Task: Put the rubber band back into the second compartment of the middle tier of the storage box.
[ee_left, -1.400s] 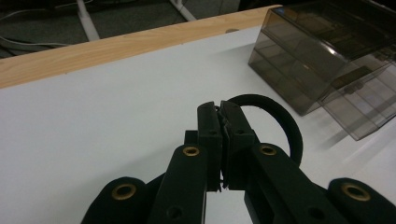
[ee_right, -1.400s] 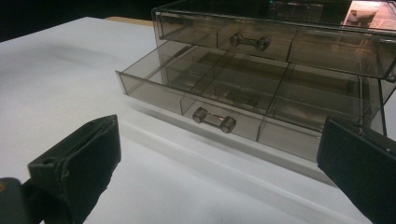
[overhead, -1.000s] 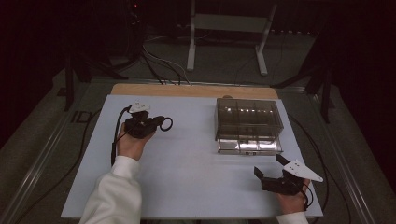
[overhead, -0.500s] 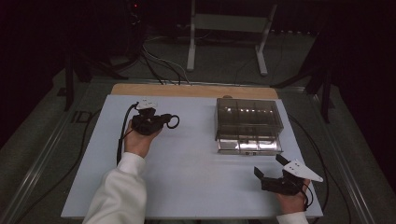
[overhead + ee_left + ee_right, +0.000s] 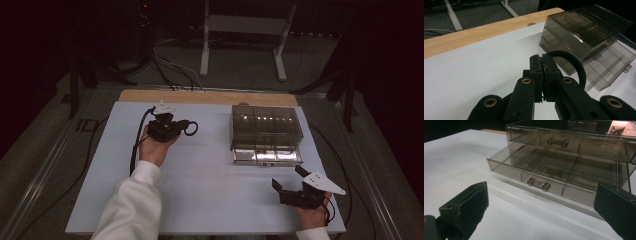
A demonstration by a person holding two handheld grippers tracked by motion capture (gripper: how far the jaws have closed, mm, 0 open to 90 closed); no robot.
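My left gripper (image 5: 184,128) is shut on a black ring (image 5: 191,129), held above the left half of the white table and pointing right toward the box. In the left gripper view the jaws pinch the rim of the black ring (image 5: 570,62), which arcs out to their right. A smoky clear drawer box (image 5: 265,126) stands right of centre, its bottom drawer (image 5: 267,156) pulled out. My right gripper (image 5: 290,181) rests near the front right corner, open and holding nothing. In the right gripper view the pulled-out drawer (image 5: 541,172) shows several bare compartments and a small handle (image 5: 539,184).
A wooden strip (image 5: 210,97) runs along the table's far edge. Cables (image 5: 137,145) trail from the left gripper across the table's left side. Beyond the table stand a metal frame (image 5: 242,37) and dark floor.
My left hand has carried the ring a little to the right, toward the drawer box. The right gripper has stayed put.
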